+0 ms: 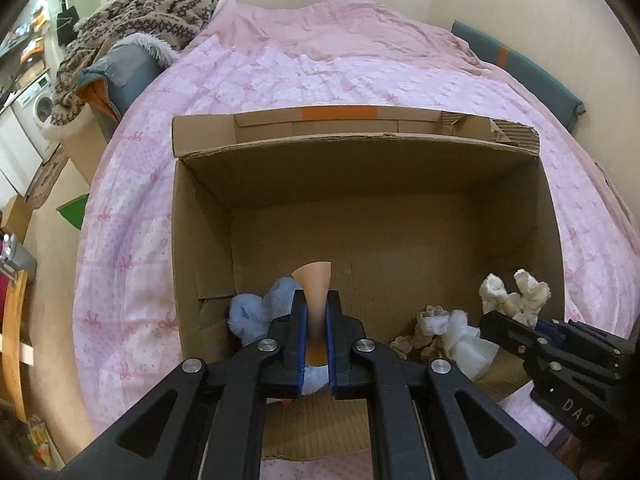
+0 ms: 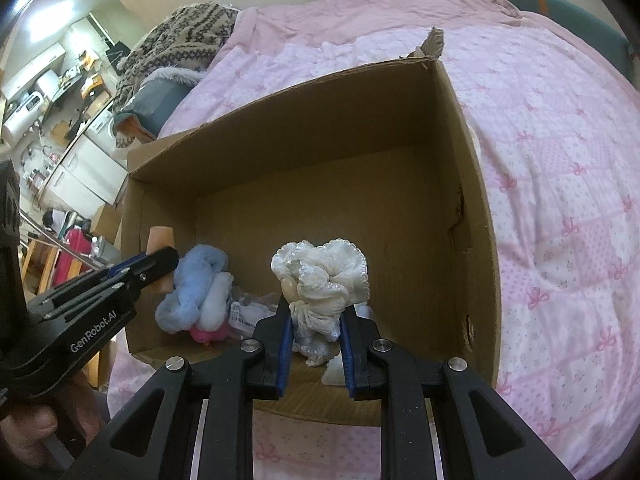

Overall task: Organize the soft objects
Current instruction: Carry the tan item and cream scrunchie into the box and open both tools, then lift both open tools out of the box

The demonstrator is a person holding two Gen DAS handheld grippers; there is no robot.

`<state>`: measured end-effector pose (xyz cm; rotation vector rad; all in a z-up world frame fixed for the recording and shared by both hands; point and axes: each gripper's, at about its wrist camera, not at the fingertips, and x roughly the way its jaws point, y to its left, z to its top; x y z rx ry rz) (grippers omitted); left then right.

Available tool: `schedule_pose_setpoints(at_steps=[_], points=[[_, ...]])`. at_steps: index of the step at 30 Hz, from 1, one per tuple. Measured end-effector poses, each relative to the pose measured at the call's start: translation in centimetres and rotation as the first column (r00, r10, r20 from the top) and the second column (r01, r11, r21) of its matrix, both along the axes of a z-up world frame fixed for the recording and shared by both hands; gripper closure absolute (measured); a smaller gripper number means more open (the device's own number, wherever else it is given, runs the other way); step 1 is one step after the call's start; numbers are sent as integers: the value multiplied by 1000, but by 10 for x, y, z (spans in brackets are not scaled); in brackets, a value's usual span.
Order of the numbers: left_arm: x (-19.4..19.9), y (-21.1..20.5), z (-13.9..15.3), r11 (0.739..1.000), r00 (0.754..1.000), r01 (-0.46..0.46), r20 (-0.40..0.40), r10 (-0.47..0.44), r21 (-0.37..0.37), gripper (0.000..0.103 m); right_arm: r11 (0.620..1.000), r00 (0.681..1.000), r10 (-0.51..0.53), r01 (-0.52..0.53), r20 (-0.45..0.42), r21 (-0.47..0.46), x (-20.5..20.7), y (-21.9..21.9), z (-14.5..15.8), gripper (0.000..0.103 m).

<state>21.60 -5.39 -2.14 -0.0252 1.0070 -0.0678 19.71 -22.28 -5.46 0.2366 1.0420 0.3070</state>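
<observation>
A large open cardboard box [image 1: 400, 168] [image 2: 472, 160] sits on a pink bed. My left gripper [image 1: 316, 304] is shut on a thin peach-coloured soft piece [image 1: 314, 280], held over the box's near left corner; that piece [image 2: 161, 240] shows beside the left gripper [image 2: 158, 270] in the right wrist view. My right gripper [image 2: 316, 316] is shut on a bunched white frilly cloth [image 2: 320, 272], held over the box's near side; that cloth [image 1: 514, 294] also shows beside the right gripper [image 1: 516, 330]. In the box lie a fluffy light-blue item [image 1: 256, 312] [image 2: 196, 288], a pink item [image 2: 208, 334] and white and beige cloths [image 1: 444, 332].
The bed's pink bow-patterned quilt [image 1: 132, 240] [image 2: 560, 200] surrounds the box. A patterned knit blanket [image 1: 148, 12] [image 2: 180, 36] is heaped over a grey cushion at the far left. Kitchen units and a washing machine [image 1: 40, 108] stand beyond the bed's left side. A hand [image 2: 28, 436] grips the left tool.
</observation>
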Motion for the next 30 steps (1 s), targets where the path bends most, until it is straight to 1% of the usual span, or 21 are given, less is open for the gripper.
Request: schedule_pose_setpoints(at_steps=[4, 5, 8, 10, 13, 17, 19, 20, 22, 23, 24, 25, 26, 27, 29, 30], points=[[0, 3, -1, 1000, 1000, -8, -6, 8, 2, 97, 1000, 1000, -21, 21, 8, 7, 2, -6, 2, 81], [0, 4, -1, 1000, 1000, -8, -6, 8, 3, 95, 1000, 1000, -24, 24, 7, 13, 2, -7, 2, 81], [0, 5, 3, 1000, 1000, -12, 20, 12, 8, 95, 999, 1000, -30, 30, 6, 19, 2, -8, 2, 81], [0, 6, 4, 1000, 1000, -12, 23, 12, -1, 94, 999, 999, -32, 32, 10, 18, 1, -8, 3, 80], [0, 7, 6, 1000, 1000, -7, 23, 7, 1, 87, 999, 999, -32, 31, 21, 19, 0, -9, 5, 80], [-1, 5, 7, 1000, 1000, 3, 25, -4, 24, 84, 999, 999, -39, 38, 36, 33, -1, -11, 7, 76], [-2, 5, 6, 1000, 1000, 12, 17, -13, 14, 83, 999, 998, -45, 44, 43, 25, -2, -12, 8, 75], [-2, 4, 6, 1000, 1000, 15, 14, -15, 7, 82, 999, 997, -53, 52, 48, 7, -2, -13, 8, 75], [-4, 4, 7, 1000, 1000, 22, 14, -22, -3, 78, 998, 997, -63, 62, 51, 5, -2, -14, 8, 73], [-4, 3, 8, 1000, 1000, 24, 16, -24, -3, 71, 998, 997, -63, 63, 49, 13, -2, -15, 8, 72], [-5, 3, 9, 1000, 999, 25, 21, -25, 1, 61, 998, 997, -63, 62, 48, 13, -2, -15, 8, 68], [-7, 2, 11, 1000, 999, 22, 32, -22, 9, 55, 998, 997, -63, 63, 49, 10, -2, -15, 8, 60], [-9, 1, 13, 1000, 999, 17, 44, -18, 12, 45, 998, 997, -62, 62, 51, 9, -2, -14, 8, 53], [-10, 3, 14, 1000, 998, 12, 54, -12, 8, 39, 998, 997, -63, 62, 55, 12, -3, -14, 9, 43], [-9, 6, 17, 1000, 999, 1, 50, 0, -23, 38, 998, 995, -65, 64, 73, 19, -4, -14, 12, 41], [-8, 8, 17, 999, 999, -3, 42, 5, -37, 38, 998, 995, -64, 62, 80, 23, -4, -14, 14, 37]])
